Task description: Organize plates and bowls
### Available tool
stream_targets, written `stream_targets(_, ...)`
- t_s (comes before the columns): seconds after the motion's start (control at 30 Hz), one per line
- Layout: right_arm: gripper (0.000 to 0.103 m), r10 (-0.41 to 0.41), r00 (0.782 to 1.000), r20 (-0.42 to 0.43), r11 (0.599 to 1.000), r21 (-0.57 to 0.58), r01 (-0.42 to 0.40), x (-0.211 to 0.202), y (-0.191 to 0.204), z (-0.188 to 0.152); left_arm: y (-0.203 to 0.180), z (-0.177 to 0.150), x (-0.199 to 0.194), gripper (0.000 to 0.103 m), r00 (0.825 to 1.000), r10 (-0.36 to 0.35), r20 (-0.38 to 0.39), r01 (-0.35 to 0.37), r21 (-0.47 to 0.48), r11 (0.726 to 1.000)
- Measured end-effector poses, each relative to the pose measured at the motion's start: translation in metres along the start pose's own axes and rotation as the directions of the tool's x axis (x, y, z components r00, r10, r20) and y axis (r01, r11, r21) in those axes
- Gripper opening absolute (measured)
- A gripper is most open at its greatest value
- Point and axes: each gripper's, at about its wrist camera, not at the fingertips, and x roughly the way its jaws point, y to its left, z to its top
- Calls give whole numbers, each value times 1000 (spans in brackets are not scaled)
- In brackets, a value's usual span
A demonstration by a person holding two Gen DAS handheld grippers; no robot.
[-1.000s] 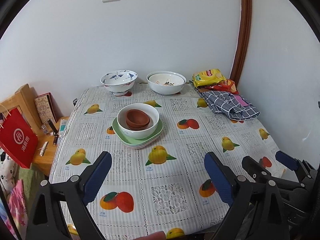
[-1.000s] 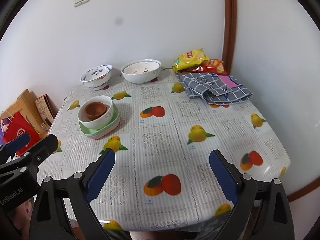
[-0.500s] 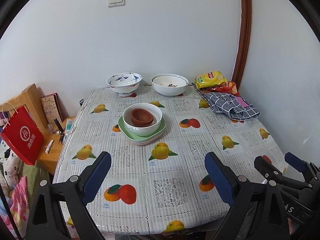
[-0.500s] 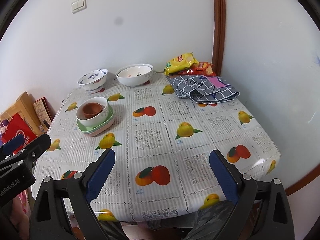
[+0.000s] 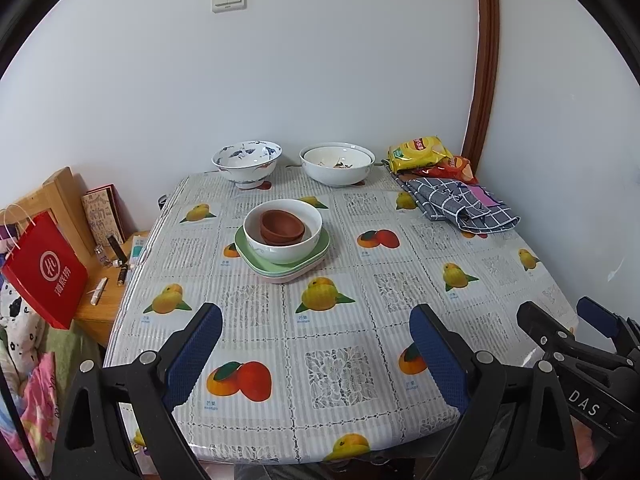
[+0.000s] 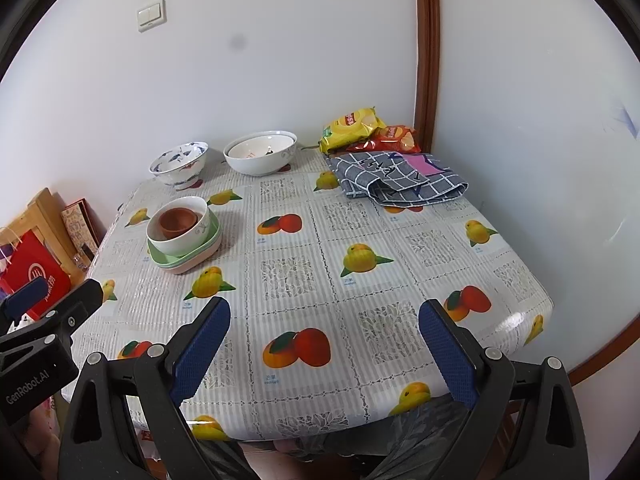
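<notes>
Nearby, snack bags (image 5: 430,156) behind checked cloth (image 5: 460,204), perhaps touching, bowls (image 5: 282,230) stacked.

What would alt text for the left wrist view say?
Open left gripper hovers over a fruit-print table holding a brown bowl nested in a white bowl on green plates. Two more bowls sit by the wall.

Bare fruit-print oilcloth worktop (image 6: 360,248) lies open ahead, with stacked green square plates (image 6: 188,258) left and folded grey checked cloth (image 6: 396,182) far right.
</notes>
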Motion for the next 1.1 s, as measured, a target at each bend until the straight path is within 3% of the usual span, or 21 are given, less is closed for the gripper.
stream_targets(1.1, 94, -7, 1000, 16, 1000, 2, 7, -8, 10, 3, 4, 0, -7, 95, 1000, 14, 5, -14, 6, 1000)
